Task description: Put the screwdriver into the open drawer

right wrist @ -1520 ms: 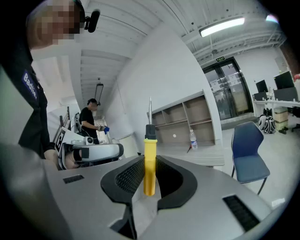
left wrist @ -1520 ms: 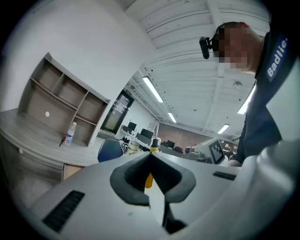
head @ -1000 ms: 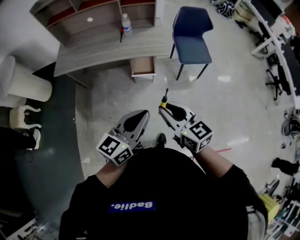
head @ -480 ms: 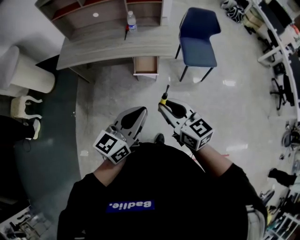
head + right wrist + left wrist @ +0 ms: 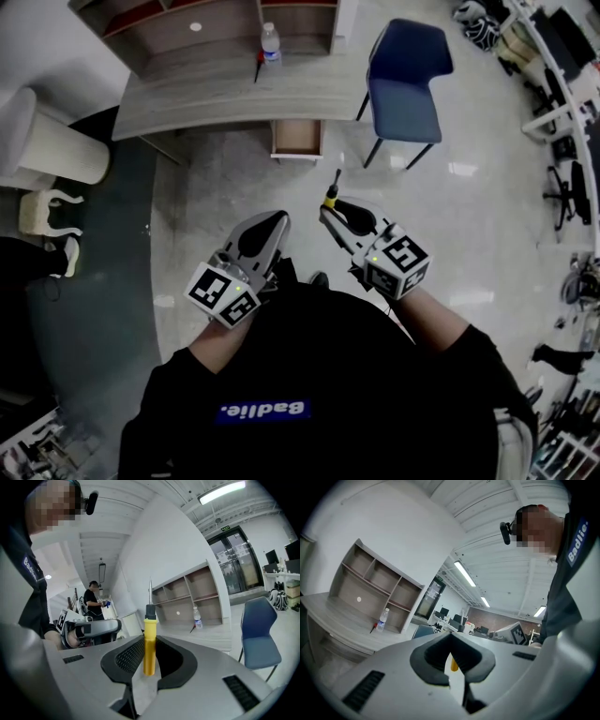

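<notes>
The right gripper (image 5: 330,210) pinches the screwdriver (image 5: 149,644) by its yellow handle between its fingers (image 5: 125,660), with the shaft sticking out past the fingertips. The left gripper (image 5: 278,219) has its fingers (image 5: 431,660) pressed together, nothing between them. The drawer (image 5: 296,137) stands open under the desk (image 5: 206,98), well ahead of both.

Yellow screwdriver (image 5: 149,641) in right tool (image 5: 328,211)

We count two grippers, the left gripper (image 5: 269,221) and the right gripper (image 5: 330,212), one screwdriver (image 5: 332,191), one open drawer (image 5: 297,157), one desk (image 5: 206,98), one shelf unit (image 5: 164,42), one water bottle (image 5: 270,43) and one blue chair (image 5: 405,89). In the right gripper view we count one standing person (image 5: 93,600).
</notes>
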Tool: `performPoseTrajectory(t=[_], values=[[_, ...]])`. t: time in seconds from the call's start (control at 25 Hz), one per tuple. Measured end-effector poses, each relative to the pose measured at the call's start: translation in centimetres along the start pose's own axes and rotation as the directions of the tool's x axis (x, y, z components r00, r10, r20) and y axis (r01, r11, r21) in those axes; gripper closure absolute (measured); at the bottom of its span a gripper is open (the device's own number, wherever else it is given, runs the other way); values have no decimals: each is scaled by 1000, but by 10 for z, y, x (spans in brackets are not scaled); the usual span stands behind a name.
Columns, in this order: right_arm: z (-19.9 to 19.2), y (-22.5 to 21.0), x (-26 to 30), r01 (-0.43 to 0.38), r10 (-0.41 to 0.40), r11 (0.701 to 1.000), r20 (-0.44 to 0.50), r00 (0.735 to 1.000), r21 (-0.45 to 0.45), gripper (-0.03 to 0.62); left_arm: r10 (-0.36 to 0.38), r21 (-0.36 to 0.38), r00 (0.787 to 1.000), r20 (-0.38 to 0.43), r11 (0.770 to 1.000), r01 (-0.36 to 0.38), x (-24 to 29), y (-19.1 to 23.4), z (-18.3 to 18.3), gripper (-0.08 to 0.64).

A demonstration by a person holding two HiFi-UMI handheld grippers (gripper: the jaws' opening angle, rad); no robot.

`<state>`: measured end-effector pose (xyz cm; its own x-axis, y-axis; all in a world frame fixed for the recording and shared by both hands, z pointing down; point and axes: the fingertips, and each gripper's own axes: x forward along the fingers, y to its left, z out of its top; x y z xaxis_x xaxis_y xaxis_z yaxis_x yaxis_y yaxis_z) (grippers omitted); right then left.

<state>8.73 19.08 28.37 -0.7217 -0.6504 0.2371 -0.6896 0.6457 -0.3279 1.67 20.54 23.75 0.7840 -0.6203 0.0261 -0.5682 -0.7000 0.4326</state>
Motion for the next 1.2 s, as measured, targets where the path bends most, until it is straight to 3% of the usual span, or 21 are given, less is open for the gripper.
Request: performPoseTrajectory(t=[0.4, 0.84, 1.2], values=[[19, -48, 101, 100, -99, 995, -18, 995, 17, 497, -103, 22, 994, -35, 994, 104, 43, 100, 34, 558], [43, -77, 161, 208, -207, 978, -35, 978, 29, 497, -212, -11, 973, -86, 977, 212, 73, 162, 67, 558], [31, -104, 175, 201, -196, 978, -74, 978, 53, 499, -181, -25, 978, -101, 983, 179, 95, 180, 63, 558]])
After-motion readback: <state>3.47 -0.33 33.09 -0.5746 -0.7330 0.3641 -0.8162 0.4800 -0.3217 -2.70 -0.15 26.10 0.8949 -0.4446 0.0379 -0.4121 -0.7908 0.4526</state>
